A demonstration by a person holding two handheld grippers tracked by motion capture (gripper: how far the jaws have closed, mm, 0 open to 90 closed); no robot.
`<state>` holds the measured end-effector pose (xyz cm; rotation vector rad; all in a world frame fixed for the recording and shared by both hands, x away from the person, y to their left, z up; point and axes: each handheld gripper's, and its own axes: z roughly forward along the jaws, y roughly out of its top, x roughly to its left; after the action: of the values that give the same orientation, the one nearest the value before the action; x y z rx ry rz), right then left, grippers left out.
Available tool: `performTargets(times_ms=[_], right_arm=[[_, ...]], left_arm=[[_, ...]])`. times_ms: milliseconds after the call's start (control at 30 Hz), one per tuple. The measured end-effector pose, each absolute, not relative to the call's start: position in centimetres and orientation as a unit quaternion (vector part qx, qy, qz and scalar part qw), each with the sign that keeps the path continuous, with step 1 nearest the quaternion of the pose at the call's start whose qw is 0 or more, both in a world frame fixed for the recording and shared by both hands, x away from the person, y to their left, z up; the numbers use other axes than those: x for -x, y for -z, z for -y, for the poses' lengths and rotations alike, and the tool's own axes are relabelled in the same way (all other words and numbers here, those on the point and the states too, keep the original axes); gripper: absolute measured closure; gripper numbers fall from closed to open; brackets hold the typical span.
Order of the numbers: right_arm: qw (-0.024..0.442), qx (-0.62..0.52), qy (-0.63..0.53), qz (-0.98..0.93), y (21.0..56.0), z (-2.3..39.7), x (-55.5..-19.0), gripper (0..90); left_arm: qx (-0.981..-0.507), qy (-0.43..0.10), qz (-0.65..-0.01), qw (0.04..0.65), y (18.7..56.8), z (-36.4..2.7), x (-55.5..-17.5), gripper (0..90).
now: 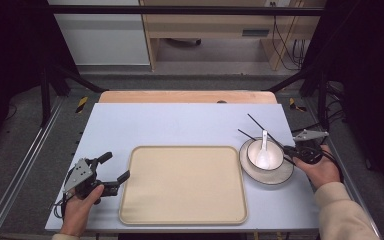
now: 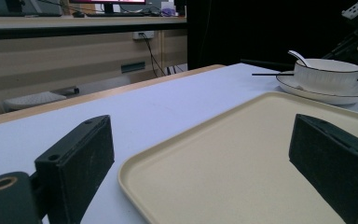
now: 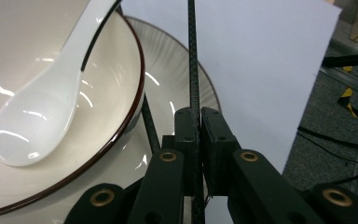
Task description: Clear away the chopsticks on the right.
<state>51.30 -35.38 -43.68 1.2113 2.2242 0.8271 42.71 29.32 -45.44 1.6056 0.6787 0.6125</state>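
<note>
A white bowl (image 1: 265,155) with a dark rim stands on a white plate (image 1: 280,176) at the right of the table, and a white spoon (image 1: 264,149) lies in it. Two thin black chopsticks lie across the plate. My right gripper (image 3: 196,114) is shut on one chopstick (image 3: 193,70) beside the bowl (image 3: 98,116). The other chopstick (image 3: 150,123) runs between the bowl and the plate (image 3: 177,93). My left gripper (image 1: 116,166) stands open at the left edge of the beige tray (image 1: 182,185), with nothing between its jaws.
The tray (image 2: 261,121) has nothing on it and takes up the middle of the light blue table top (image 1: 180,125). In the left gripper view the bowl (image 2: 326,74) and the right gripper (image 2: 354,37) sit beyond it. Dark frame posts flank the table.
</note>
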Motion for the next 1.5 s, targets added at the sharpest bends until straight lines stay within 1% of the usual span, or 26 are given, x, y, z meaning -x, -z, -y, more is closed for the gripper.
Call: performTargets(times_ms=[100, 267, 300, 333, 433, 467, 567, 633, 700, 767, 867, 1133, 1500], right_arm=[[0.248, -0.453, -0.317, -0.795, 43.0, 35.5, -50.7, 85.8], [0.293, -0.461, -0.345, -0.763, 41.2, 35.3, -48.6, 85.8], [0.293, -0.461, -0.345, -0.763, 41.2, 35.3, -48.6, 85.8], [0.317, -0.451, -0.347, -0.759, 40.4, 34.8, -47.4, 85.8], [0.351, -0.440, -0.340, -0.753, 39.0, 33.8, -45.3, 85.8], [0.359, -0.437, -0.343, -0.750, 38.5, 33.5, -44.6, 85.8], [0.363, -0.434, -0.353, -0.745, 37.4, 32.4, -42.6, 85.8], [0.363, -0.433, -0.355, -0.745, 37.2, 31.9, -42.0, 85.8], [0.351, -0.431, -0.363, -0.748, 37.0, 30.5, -40.5, 85.8], [0.347, -0.429, -0.366, -0.749, 37.0, 30.0, -40.1, 85.8], [0.327, -0.419, -0.374, -0.760, 37.3, 27.8, -39.3, 85.8], [0.292, -0.389, -0.378, -0.788, 38.4, 23.3, -39.2, 85.7], [0.240, -0.373, -0.375, -0.814, 41.0, 19.0, -39.5, 85.8]], left_arm=[[-0.692, -0.267, -0.294, 0.602, 45.4, -29.4, -42.7, 6.4], [-0.693, -0.271, -0.295, 0.600, 45.4, -29.5, -42.7, 6.4], [-0.693, -0.271, -0.295, 0.600, 45.4, -29.5, -42.7, 6.4], [-0.690, -0.271, -0.295, 0.602, 45.4, -29.5, -42.7, 6.4], [-0.693, -0.272, -0.294, 0.599, 45.3, -29.5, -42.7, 6.4], [-0.693, -0.272, -0.294, 0.599, 45.3, -29.5, -42.6, 6.4], [-0.691, -0.271, -0.295, 0.601, 45.3, -29.4, -42.6, 6.4], [-0.691, -0.271, -0.295, 0.601, 45.3, -29.4, -42.6, 6.4], [-0.691, -0.271, -0.295, 0.602, 45.3, -29.4, -42.6, 6.4], [-0.693, -0.272, -0.294, 0.600, 45.3, -29.5, -42.6, 6.4], [-0.691, -0.271, -0.294, 0.602, 45.3, -29.4, -42.6, 6.4], [-0.690, -0.270, -0.295, 0.603, 45.3, -29.4, -42.6, 6.4], [-0.690, -0.271, -0.295, 0.603, 45.3, -29.4, -42.6, 6.4]])
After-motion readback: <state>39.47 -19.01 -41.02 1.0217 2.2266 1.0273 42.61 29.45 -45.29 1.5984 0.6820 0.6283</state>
